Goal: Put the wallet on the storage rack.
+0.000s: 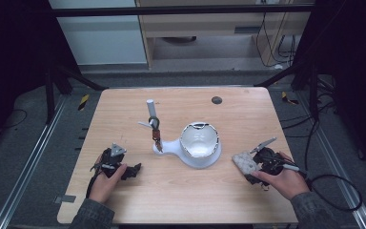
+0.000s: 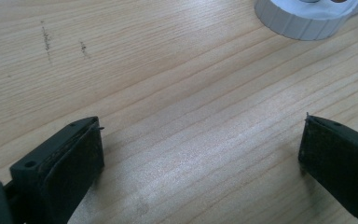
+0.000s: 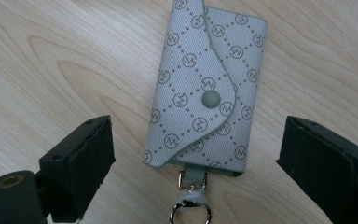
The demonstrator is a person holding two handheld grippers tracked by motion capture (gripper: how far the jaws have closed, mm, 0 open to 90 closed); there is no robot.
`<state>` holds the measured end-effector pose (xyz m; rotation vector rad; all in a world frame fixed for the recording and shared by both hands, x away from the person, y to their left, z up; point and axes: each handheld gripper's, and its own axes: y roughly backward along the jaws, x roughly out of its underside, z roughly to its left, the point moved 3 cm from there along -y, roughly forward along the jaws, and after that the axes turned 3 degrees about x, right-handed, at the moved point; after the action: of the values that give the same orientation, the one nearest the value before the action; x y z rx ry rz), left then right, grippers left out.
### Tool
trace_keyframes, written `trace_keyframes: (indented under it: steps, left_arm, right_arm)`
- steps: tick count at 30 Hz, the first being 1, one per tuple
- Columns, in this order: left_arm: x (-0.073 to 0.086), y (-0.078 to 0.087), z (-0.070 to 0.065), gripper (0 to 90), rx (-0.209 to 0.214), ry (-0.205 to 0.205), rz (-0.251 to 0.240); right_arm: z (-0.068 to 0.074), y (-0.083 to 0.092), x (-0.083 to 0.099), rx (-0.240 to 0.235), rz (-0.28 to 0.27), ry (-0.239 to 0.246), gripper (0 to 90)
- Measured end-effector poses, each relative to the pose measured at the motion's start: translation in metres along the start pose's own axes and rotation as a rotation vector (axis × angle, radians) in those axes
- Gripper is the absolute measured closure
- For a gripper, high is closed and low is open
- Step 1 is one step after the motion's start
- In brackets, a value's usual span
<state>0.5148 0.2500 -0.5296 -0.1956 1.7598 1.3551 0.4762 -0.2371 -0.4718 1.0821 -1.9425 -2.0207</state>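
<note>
A grey patterned key pouch (image 3: 204, 93) with a snap button and a metal ring lies flat on the wooden table (image 1: 181, 200); in the high view the pouch (image 1: 244, 162) rests at the right, just left of my right gripper (image 1: 262, 164). My right gripper (image 3: 196, 154) is open, its jaws standing on either side of the pouch without touching it. My left gripper (image 1: 131, 170) sits near the table's left front, held in a hand. It (image 2: 200, 149) is open over bare wood with nothing between its jaws.
A white stand (image 1: 198, 155) with a round bowl and an upright post (image 1: 151, 114) carrying a hanging item stands mid-table; the stand's ribbed base (image 2: 307, 21) shows at the top of the left gripper view. A dark round spot (image 1: 216, 100) marks the far table edge.
</note>
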Motion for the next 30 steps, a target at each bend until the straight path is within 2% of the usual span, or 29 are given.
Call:
trace_keyframes:
  steps: [5, 14, 17, 22, 30]
  left_arm:
    - [0.0, 0.0, 0.0, 0.0, -0.001, 0.0, 0.001]
    - [0.0, 0.0, -0.001, 0.0, 0.003, -0.001, -0.004]
    - [0.0, 0.0, -0.001, 0.0, 0.003, -0.002, -0.003]
    - [0.0, 0.0, -0.002, 0.0, 0.006, -0.005, -0.003]
    - [0.0, -0.001, -0.002, 0.0, 0.009, -0.007, -0.004]
  right_arm:
    - [-0.002, -0.003, -0.001, -0.003, 0.018, 0.006, 11.5]
    - [-0.001, -0.017, -0.001, -0.017, 0.06, -0.026, 10.4]
    - [-0.001, -0.02, 0.0, -0.004, 0.07, -0.028, 10.5]
    - [-0.002, -0.024, 0.0, -0.009, 0.074, -0.048, 12.4]
    - [-0.004, -0.028, 0.001, -0.007, 0.079, -0.049, 16.8]
